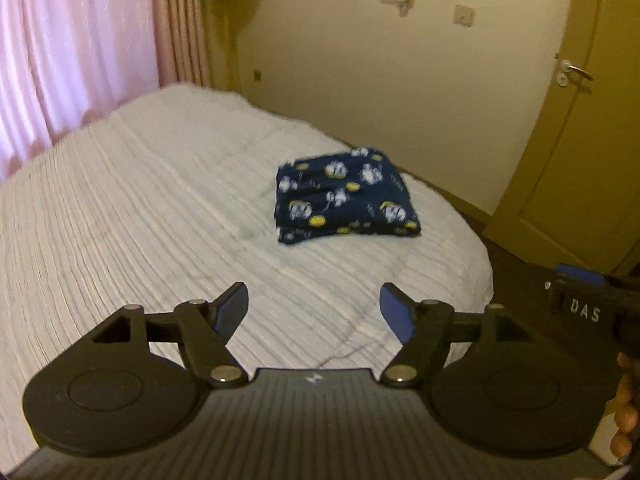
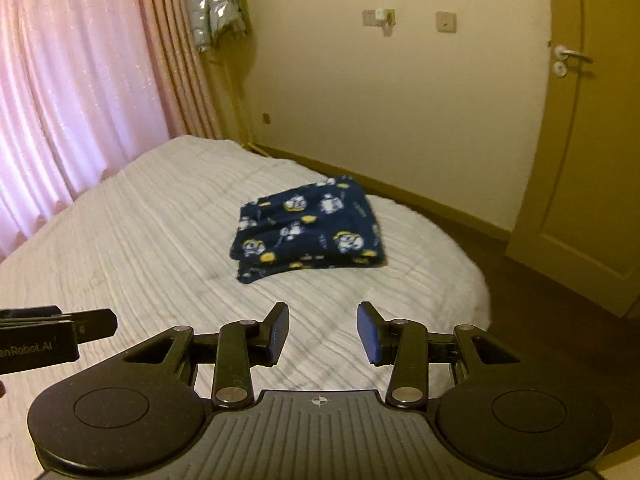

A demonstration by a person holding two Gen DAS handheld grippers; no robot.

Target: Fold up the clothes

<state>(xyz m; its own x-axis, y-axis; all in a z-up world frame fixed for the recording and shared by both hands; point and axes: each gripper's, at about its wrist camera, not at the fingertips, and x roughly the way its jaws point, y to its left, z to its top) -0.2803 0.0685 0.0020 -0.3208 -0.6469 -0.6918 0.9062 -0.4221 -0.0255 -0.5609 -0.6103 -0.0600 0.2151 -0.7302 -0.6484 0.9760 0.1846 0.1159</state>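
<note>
Already the dark navy fleece garment with white and yellow cartoon prints [image 1: 346,196] lies as a compact, layered rectangle on the white ribbed quilt of the bed [image 1: 140,220], a little right of centre in the left wrist view and near the middle of the right wrist view. Its edges look roughly squared, with stacked folds showing along the near side.

Both tools hang above the near part of the quilt, well apart from the garment. The left gripper [image 1: 314,306], black with blue pads, has its fingers spread wide and holds nothing; the right gripper [image 2: 323,330] is likewise spread and empty.

By my judgement the fold is made, so the scene fits a finished piece. Whether another item waits cannot be told; no other loose clothing shows on the bed, only a silvery jacket [image 2: 216,4] hanging at the upper left.
</note>
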